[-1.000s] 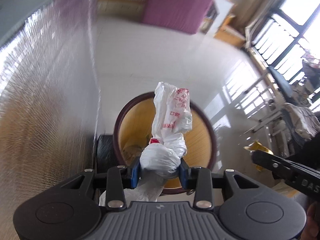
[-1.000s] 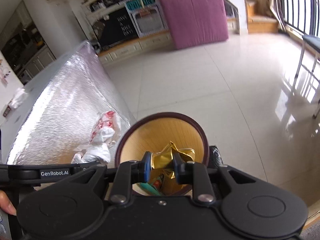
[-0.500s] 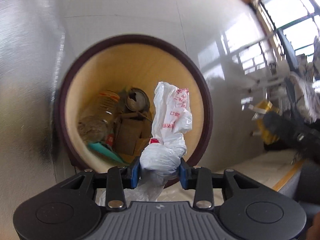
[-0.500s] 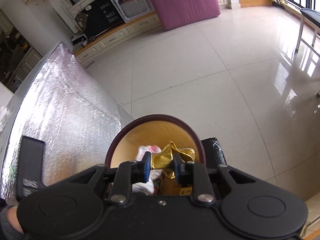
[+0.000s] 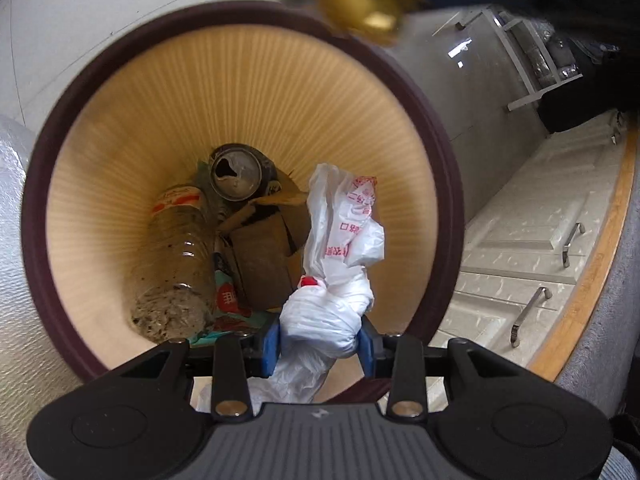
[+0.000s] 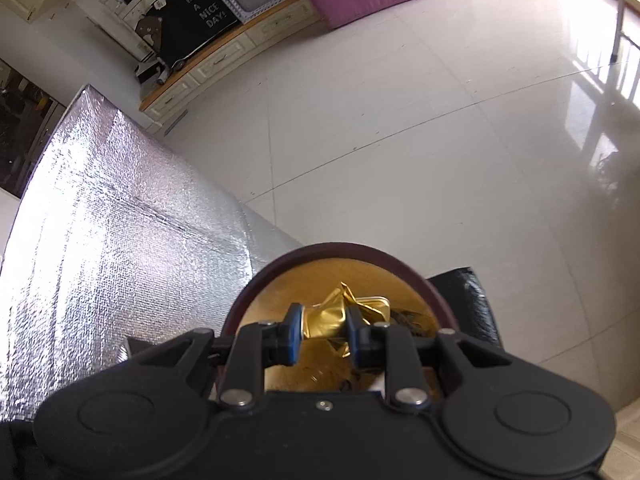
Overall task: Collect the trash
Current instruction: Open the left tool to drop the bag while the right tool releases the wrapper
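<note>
White plastic bag (image 5: 332, 280) pinched tight in left claw (image 5: 319, 344), hanging over wastebasket (image 5: 248, 32) mouth. Right claw (image 6: 323, 336) clamped on gold foil wrapper (image 6: 332, 316) above same wastebasket. Can (image 5: 236, 178), bottle (image 5: 176, 256), cardboard box (image 5: 264, 256) inside wastebasket.

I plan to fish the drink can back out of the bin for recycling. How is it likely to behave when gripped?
The can looks empty, its top torn open, so probably light and easily dented. It stands on end against the cardboard and plastic bottle, so it may tip or roll once nudged. Its smooth metal wall could slip between pads.
</note>
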Tool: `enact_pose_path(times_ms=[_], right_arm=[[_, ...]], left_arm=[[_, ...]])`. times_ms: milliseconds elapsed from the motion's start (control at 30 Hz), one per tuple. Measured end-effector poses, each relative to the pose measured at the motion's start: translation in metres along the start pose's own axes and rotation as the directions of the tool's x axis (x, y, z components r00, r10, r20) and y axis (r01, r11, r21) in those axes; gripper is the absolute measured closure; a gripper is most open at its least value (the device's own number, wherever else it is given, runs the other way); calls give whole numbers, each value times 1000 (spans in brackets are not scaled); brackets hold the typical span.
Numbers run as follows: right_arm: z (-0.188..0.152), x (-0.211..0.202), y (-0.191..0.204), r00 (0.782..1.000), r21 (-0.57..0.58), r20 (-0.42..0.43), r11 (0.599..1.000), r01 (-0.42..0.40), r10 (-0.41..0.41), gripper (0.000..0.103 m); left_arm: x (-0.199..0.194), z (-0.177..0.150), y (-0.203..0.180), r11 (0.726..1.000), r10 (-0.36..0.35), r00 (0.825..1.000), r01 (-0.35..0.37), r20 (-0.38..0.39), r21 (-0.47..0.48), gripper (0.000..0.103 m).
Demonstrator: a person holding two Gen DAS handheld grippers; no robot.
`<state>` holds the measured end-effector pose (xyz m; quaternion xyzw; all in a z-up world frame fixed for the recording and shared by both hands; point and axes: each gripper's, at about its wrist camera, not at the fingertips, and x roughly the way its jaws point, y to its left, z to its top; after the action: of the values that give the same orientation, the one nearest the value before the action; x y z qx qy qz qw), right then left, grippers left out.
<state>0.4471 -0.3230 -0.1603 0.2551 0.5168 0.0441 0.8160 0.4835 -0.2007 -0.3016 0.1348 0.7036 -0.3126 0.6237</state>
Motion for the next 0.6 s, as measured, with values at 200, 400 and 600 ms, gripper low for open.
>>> enact_pose_path(times_ms=[200,400,600], right_arm=[[12,39,9,997,19,-48,998,-57,58,79],[21,58,0,993,74,-66,993,-96,101,77],[17,60,-16,990,107,-113,991,-75,87,57]], left_arm=[[-1,-7,7,992,-51,996,58,67,-111,40],[-8,-18,11,984,-67,993,82,97,-160,40],[-12,-24,16,973,-76,990,100,122,-207,40]])
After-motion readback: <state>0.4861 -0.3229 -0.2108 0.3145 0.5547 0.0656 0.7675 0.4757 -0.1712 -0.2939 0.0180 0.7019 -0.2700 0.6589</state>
